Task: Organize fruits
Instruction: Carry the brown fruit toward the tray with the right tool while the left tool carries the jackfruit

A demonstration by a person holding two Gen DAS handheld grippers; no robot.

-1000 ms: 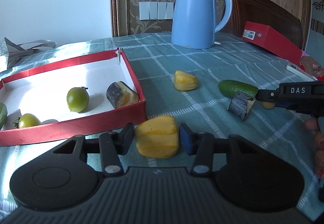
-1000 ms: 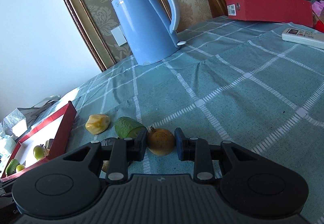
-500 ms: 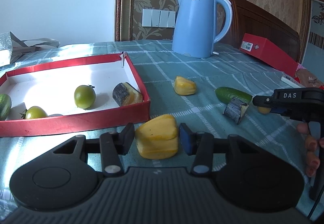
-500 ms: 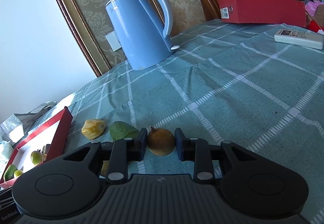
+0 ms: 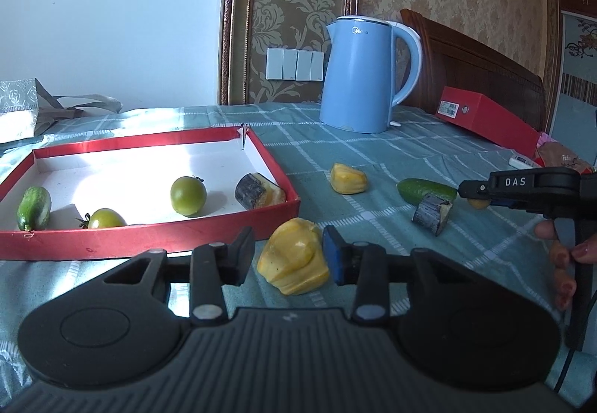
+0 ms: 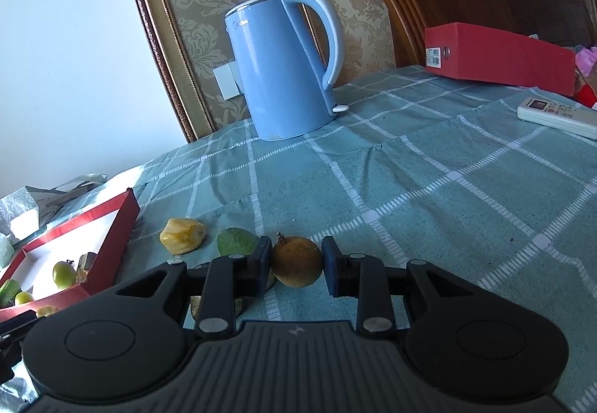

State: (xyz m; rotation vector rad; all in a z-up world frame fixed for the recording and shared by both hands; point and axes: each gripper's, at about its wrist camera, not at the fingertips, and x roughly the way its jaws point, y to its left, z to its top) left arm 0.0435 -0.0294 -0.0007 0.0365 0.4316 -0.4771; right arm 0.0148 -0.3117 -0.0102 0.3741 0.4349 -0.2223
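My left gripper (image 5: 286, 254) has a yellow jackfruit piece (image 5: 294, 256) between its fingers; the right pad touches it and a small gap shows at the left pad, in front of the red tray (image 5: 156, 233). The tray holds two green tomatoes (image 5: 188, 195), a small cucumber (image 5: 33, 207) and a dark-skinned chunk (image 5: 257, 191). My right gripper (image 6: 291, 261) is shut on a small round brown fruit (image 6: 296, 261) above the cloth. On the cloth lie another jackfruit piece (image 5: 349, 178), a cucumber (image 5: 425, 189) and a dark chunk (image 5: 431, 214).
A blue kettle (image 5: 363, 75) stands at the back of the checked teal tablecloth (image 6: 429, 189). A red box (image 6: 500, 58) and a white remote (image 6: 556, 112) lie at the right. A silver bag (image 5: 18, 106) sits far left.
The left gripper has loosened and a gap has opened at its left pad, so the jackfruit piece sits tilted. The right gripper has lifted and tilted with the brown fruit still held.
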